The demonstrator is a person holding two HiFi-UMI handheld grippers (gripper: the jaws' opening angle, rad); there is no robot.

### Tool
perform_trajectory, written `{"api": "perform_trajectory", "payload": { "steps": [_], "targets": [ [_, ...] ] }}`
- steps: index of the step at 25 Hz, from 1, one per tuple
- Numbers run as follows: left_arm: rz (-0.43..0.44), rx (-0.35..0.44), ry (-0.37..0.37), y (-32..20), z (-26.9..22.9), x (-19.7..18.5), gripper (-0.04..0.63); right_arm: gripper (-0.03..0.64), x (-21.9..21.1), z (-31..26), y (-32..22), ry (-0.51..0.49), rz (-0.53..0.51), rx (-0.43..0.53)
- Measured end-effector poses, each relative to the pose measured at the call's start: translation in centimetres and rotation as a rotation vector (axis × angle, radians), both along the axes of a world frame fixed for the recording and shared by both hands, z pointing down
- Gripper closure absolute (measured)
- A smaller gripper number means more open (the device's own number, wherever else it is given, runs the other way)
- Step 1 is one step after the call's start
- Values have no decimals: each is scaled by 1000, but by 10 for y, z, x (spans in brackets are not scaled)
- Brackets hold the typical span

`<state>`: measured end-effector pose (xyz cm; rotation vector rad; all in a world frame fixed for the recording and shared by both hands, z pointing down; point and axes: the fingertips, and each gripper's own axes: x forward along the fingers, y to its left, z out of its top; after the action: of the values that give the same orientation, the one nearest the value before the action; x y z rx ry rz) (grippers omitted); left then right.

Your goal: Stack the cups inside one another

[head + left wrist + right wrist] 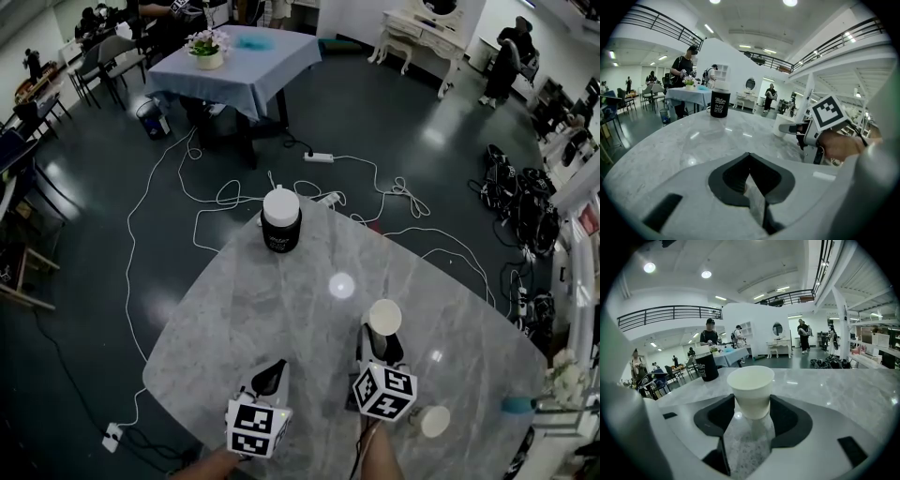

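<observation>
Left gripper (270,377): nearest item, low at the near edge of the marble surface (234,319); jaws pressed together, nothing between them.

Right gripper (380,347): jaws pinching the lower wall of a white paper cup (384,317), which is upright, mouth up, long axis vertical.

Second white cup (434,422): stands on the surface, mouth up, just right of the right gripper and nearer the person than the held cup; well apart from the left gripper.

Judgement: the right gripper is the closer one. The held cup probably needs to come back and rightward, then go straight down.

Black lidded tumbler (280,225): far edge, uninvolved.
</observation>
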<state>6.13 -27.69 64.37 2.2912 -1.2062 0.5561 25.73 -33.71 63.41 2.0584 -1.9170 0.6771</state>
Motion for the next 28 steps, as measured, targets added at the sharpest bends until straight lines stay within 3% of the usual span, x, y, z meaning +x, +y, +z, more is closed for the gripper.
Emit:
{"api": "perform_trajectory", "payload": {
  "steps": [13, 28],
  "targets": [
    [17, 42, 22, 14, -28, 0, 601, 407, -8, -32, 26, -6, 7, 23],
    [146, 105, 75, 53, -91, 25, 600, 407, -13, -96, 100, -3, 68, 60]
  ]
}}
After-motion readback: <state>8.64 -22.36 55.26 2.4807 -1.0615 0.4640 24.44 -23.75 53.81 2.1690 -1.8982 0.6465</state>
